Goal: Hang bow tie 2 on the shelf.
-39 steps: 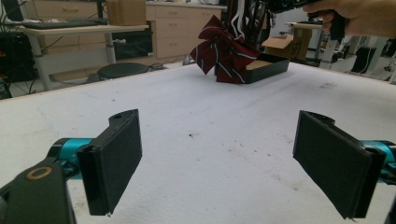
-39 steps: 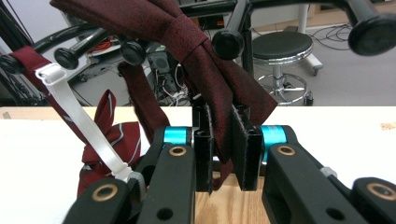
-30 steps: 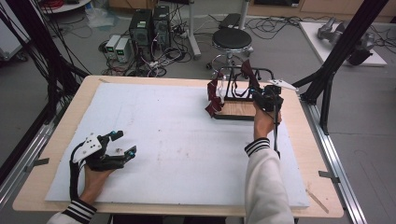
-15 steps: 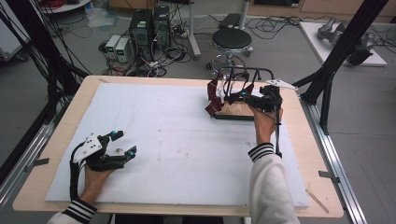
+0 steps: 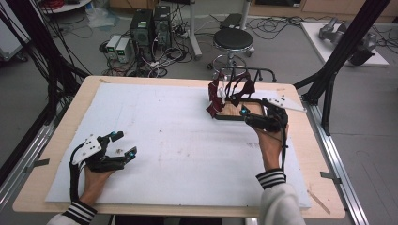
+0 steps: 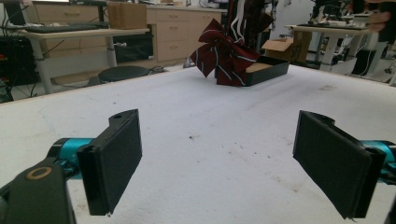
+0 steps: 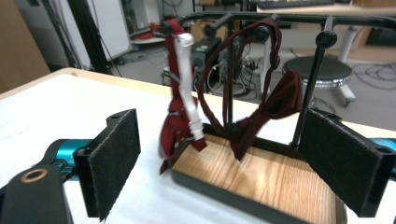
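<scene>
Now the right gripper (image 5: 251, 117) is seen at the far right of the table, held in a hand (image 5: 270, 145) with a striped cuff, just in front of a small black rack (image 5: 248, 72). Its jaws have just been opening and are spread wide, with nothing pressed between the pads (image 7: 114, 158). In the right gripper view, the rack's wooden base (image 7: 261, 175) is framed between the two pads, and a dark red bow tie (image 7: 275, 105) is seen hanging by its strap from the rack's top bar (image 7: 299, 18). A second red bow tie with a white band (image 7: 180, 93) is hung to its left in that view, its lower end just above the near corner of the base. Neither tie is touched by the jaws.

The left gripper (image 5: 119, 145) is held low at the near left of the table, well apart from the rack. Its jaws are also spread wide and nothing is held; bare white table covering (image 6: 224, 121) is seen between its pads (image 6: 116, 158). In the left gripper view, a striped red bow tie (image 6: 224, 58) is seen far off at the rack's end.

The white covering (image 5: 178, 140) is laid over a wooden tabletop (image 5: 309, 140).
</scene>
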Available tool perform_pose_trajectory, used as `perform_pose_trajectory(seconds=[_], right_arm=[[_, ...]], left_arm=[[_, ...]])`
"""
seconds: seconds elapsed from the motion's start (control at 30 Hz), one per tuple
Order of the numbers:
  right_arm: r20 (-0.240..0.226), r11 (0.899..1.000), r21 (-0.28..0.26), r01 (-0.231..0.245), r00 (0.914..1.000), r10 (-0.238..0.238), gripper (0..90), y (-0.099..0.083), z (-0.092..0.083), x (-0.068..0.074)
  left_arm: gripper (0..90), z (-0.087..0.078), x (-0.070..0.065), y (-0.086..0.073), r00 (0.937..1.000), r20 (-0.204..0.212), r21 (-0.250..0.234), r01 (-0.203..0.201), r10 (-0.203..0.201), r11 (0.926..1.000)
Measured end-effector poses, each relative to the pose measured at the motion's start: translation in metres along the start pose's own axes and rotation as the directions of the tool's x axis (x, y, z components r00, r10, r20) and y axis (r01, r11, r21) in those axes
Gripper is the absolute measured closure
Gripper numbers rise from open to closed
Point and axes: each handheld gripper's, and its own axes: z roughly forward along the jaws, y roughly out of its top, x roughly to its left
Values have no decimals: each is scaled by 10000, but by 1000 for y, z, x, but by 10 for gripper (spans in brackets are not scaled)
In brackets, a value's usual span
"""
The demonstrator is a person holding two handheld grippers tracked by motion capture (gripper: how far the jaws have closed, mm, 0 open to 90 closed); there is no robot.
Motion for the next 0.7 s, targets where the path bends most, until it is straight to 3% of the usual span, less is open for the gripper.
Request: perform_pose_trajectory(seconds=[0.23, 0.37, 0.43, 0.7], right_arm=[[29, 9988, -402, 275, 9996, -274, 117, -30, -35, 13], [-71, 9971, -754, 101, 9999, -107, 115, -50, -50, 17], [-279, 9948, -1017, 86, 9995, -115, 114, -60, -57, 18], [-400, 9854, -1639, 463, 9978, -536, 111, -107, -71, 27]], left_arm=[[158, 0, 0, 0, 10000, -29, 4, -71, 71, 10000], [158, -1, 0, 0, 10000, -59, -4, -51, 51, 10000], [157, -1, -1, 1, 10000, -67, 28, -23, 23, 10000], [151, -3, -5, 1, 9999, -71, 127, -70, 71, 9999]])
